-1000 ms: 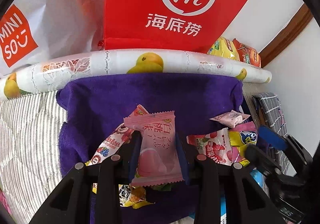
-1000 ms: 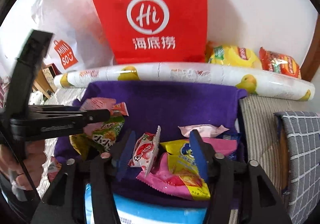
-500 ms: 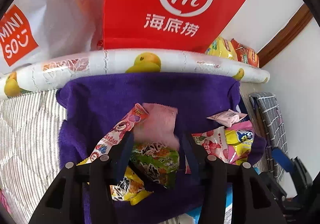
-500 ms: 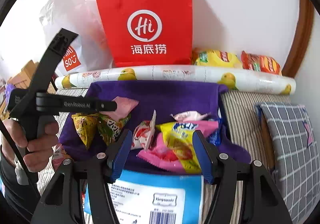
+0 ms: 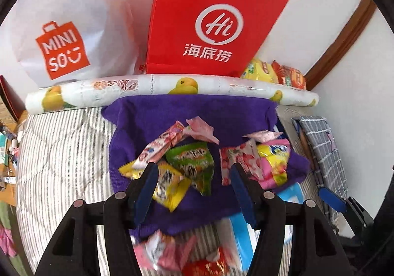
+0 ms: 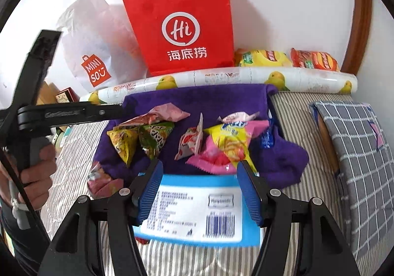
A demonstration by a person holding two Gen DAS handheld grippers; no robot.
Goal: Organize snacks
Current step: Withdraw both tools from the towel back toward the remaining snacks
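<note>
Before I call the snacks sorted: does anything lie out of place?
Yes. A pink snack packet lies on the striped bedding, off the purple towel's near left corner, while the other small packets sit in two heaps on the towel.

Home bedroom: striped quilt, shopping bags by wall.

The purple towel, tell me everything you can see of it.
The purple towel looks like soft, fuzzy cloth, spread and rumpled on the striped bedding. Its far edge lies against the duck-print roll; its near right corner bunches up. Two heaps of snack packets lie on it, with bare cloth between. A blue-and-white pack sits at its near edge. Neither gripper touches it.
</note>
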